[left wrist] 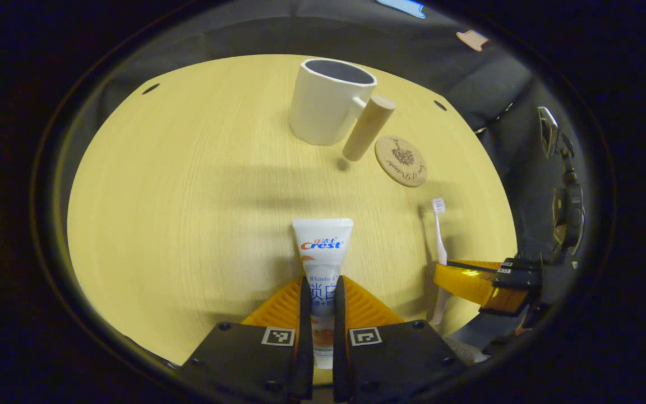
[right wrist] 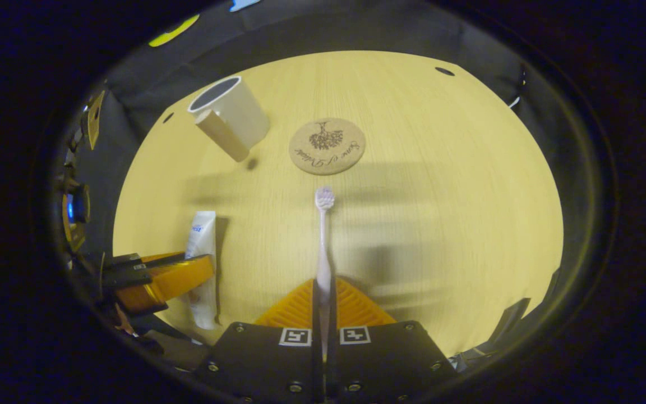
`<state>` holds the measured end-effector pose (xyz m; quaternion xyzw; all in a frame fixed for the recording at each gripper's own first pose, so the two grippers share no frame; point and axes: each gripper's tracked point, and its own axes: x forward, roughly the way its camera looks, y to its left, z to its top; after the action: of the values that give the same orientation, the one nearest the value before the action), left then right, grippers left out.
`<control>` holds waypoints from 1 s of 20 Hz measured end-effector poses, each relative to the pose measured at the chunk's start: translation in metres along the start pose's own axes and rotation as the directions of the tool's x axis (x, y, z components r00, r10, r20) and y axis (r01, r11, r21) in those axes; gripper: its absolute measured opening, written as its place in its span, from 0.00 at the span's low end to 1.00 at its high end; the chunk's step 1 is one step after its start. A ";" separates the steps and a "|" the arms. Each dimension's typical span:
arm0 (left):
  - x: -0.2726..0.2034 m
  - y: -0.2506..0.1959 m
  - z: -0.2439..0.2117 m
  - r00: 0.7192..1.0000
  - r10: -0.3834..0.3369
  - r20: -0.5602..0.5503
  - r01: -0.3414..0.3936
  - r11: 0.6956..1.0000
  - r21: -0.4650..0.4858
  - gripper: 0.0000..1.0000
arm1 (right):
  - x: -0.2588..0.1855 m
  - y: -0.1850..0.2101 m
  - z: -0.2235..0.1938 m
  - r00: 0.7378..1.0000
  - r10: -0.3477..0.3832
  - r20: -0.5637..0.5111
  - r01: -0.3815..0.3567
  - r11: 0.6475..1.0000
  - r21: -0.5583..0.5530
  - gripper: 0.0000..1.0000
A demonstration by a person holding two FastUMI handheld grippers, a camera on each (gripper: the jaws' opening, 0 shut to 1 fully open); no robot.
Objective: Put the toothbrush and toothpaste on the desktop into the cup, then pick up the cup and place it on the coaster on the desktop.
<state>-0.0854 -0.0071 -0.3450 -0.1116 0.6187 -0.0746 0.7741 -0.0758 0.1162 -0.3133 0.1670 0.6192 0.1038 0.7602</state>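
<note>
Left gripper view: left gripper (left wrist: 322, 303) sat low at the near edge of the table (left wrist: 188, 224), jaws closed on the toothpaste (left wrist: 323, 247), both fingers pressing the tube's lower half.
Toothpaste: nozzle end hidden between the fingers, flat crimped end pointed toward the cup (left wrist: 328, 101); well short of the cup, nearer than the coaster (left wrist: 401, 161).
Cup: white, upright, open mouth up, wooden handle (left wrist: 368, 128) angled toward the coaster; stood on the far part of the table, just beside the coaster, not on it.
Coaster: round, cork-coloured with a dark print, flat on the table; nothing on it.
Right gripper view: right gripper (right wrist: 323, 314) jaws clamped on the toothbrush (right wrist: 323, 247) handle, both fingers pressing it.
Toothbrush: bristle head pointed at the coaster (right wrist: 327, 146), stopping near its closest rim, apart from it; could not tell if it rested on the table or was lifted.
Cup in right gripper view: cup (right wrist: 230, 115) left of the coaster, near it.
Other gripper seen: in left gripper view the right gripper (left wrist: 485, 283) showed on the coaster's near side, holding the toothbrush (left wrist: 439, 230).
</note>
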 end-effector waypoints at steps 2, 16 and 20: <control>-0.009 0.003 0.011 0.999 -0.002 0.044 0.002 1.000 -0.015 0.21 | -0.009 0.006 0.012 0.997 0.037 0.061 -0.037 0.999 0.012 0.04; -0.124 -0.005 0.182 0.782 -0.105 0.614 0.134 0.991 -0.001 0.21 | -0.087 0.036 0.091 0.852 0.247 0.461 -0.266 0.964 -0.023 0.04; -0.168 -0.006 0.233 0.663 -0.133 0.737 0.180 0.984 0.016 0.20 | -0.102 0.038 0.100 0.823 0.267 0.501 -0.286 0.957 -0.040 0.04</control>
<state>0.1041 0.0486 -0.1370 -0.2074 0.2457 -0.0715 0.9442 0.0021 0.1017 -0.1883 0.2900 0.3715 0.1543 0.8684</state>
